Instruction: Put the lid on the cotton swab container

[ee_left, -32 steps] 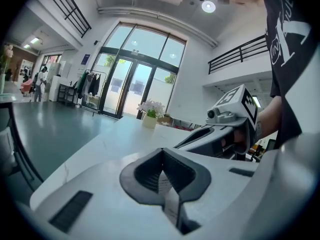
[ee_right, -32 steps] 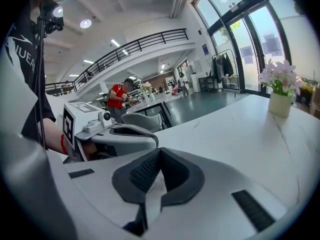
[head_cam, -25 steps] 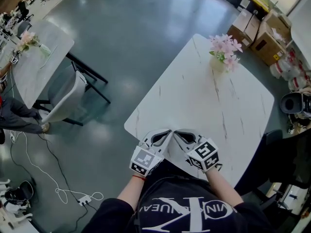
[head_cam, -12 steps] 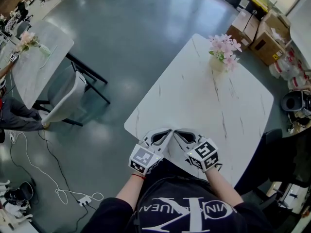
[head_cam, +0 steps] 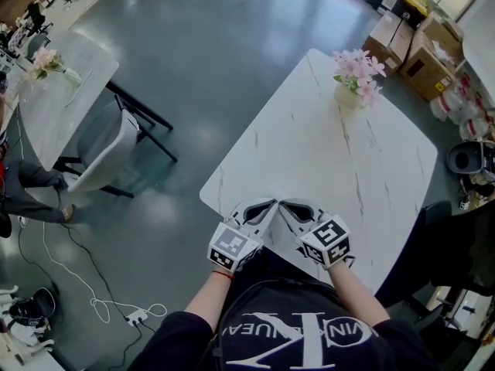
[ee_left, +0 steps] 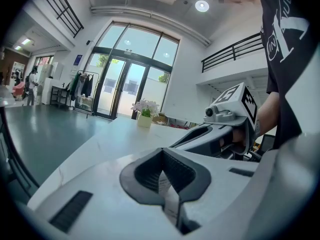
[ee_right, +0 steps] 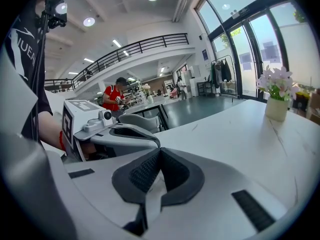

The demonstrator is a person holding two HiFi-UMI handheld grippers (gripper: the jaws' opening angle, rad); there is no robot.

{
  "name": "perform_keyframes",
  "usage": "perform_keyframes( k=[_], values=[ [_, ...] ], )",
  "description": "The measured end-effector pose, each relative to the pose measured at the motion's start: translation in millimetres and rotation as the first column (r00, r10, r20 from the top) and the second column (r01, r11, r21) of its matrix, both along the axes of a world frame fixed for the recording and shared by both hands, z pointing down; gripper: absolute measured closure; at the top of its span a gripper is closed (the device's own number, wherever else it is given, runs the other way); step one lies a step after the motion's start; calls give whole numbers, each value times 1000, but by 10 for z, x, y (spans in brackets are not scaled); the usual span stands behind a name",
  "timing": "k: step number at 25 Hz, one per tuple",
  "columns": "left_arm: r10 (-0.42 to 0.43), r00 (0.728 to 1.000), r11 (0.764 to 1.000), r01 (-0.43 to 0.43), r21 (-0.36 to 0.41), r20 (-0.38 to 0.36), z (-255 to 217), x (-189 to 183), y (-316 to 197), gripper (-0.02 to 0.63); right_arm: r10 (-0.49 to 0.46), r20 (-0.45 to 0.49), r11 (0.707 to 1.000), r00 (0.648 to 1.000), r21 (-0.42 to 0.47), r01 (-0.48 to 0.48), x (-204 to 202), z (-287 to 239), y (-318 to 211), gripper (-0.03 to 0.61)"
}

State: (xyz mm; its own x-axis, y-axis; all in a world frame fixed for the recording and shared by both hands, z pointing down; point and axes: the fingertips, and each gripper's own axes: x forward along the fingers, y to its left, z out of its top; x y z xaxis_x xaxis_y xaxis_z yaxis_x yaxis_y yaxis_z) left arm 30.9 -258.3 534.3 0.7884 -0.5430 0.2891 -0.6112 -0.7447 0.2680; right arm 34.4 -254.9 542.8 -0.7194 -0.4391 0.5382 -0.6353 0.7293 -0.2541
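Observation:
No cotton swab container and no lid show in any view. My left gripper (head_cam: 261, 206) and right gripper (head_cam: 289, 207) are held side by side over the near edge of the white marble table (head_cam: 325, 153), tips almost touching. Both are shut and hold nothing. In the left gripper view the shut jaws (ee_left: 161, 151) point along the tabletop, with the right gripper (ee_left: 220, 129) beside them. The right gripper view has its own shut jaws (ee_right: 159, 150) and the left gripper (ee_right: 115, 129) at the left.
A small vase of pink flowers (head_cam: 356, 77) stands at the table's far end. A second table (head_cam: 54, 91) and a chair (head_cam: 104, 153) stand to the left across the floor. Cardboard boxes (head_cam: 421, 49) sit at the back right. A cable (head_cam: 77, 277) lies on the floor.
Only the head view has shifted a little; both grippers stay shut, side by side at the table's near edge.

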Motion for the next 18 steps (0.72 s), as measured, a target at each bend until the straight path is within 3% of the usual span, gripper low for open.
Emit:
perform_keyframes(
  k=[6,18],
  values=[
    [-22,999,999,23,-40,23,-14,-18,-12,609,-32,29,999,999,27,31,-32,-86,52,575],
    [-53,997,998,55,42,-50,-483,-132,-25,610,-41,146,990,988,139,21,-144,-594,55,577]
  ],
)
